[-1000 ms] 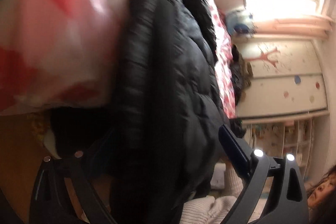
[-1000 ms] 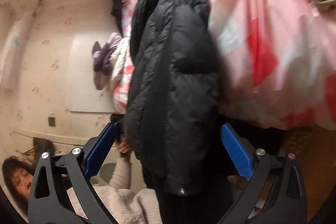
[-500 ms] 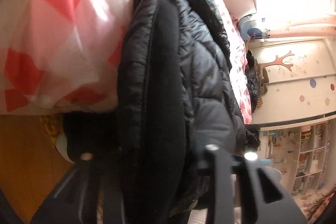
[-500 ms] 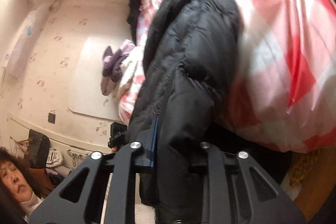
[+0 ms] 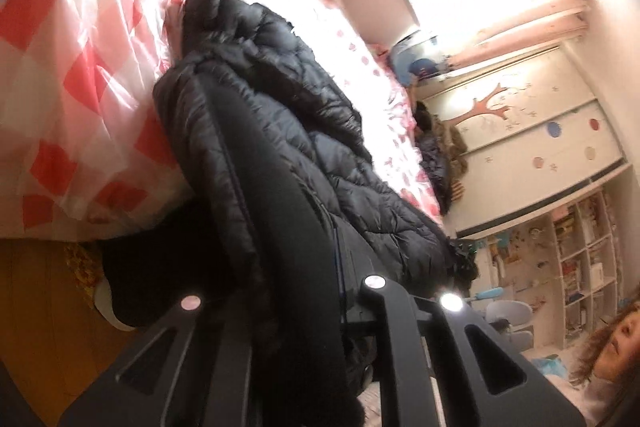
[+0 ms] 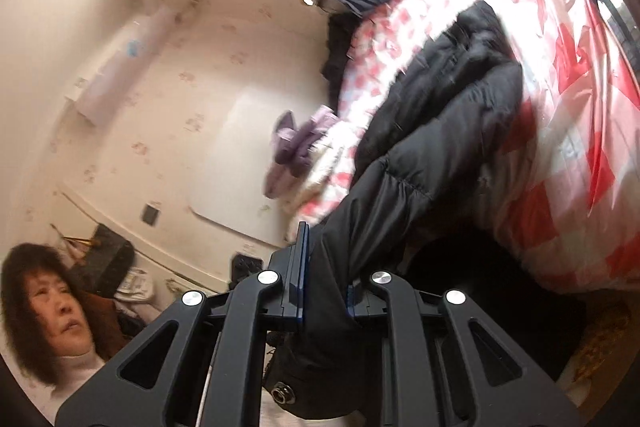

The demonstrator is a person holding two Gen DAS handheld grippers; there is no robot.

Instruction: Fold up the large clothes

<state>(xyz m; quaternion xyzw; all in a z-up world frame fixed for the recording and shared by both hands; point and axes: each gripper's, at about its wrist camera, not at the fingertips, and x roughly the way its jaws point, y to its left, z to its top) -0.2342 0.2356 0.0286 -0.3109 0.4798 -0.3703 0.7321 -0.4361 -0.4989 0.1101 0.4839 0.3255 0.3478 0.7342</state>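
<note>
A large black quilted puffer jacket lies on a bed and hangs over its near edge; it also shows in the right wrist view. My left gripper is shut on the jacket's hem, the cloth bunched between its black arms and hiding the pads. My right gripper is shut on another part of the jacket's lower edge, the fabric pinched between the blue pads. A metal snap shows on the cloth below the right gripper.
The bed has a pink-and-white checked cover, also in the right wrist view. Other clothes lie at the far side: a dark pile and purple garments. A shelf unit stands by the wall. A person is close by.
Both grippers were open around the jacket's hanging edge a second ago; both have closed on it. The views have since tilted and pulled back, with the jacket drawn along.
</note>
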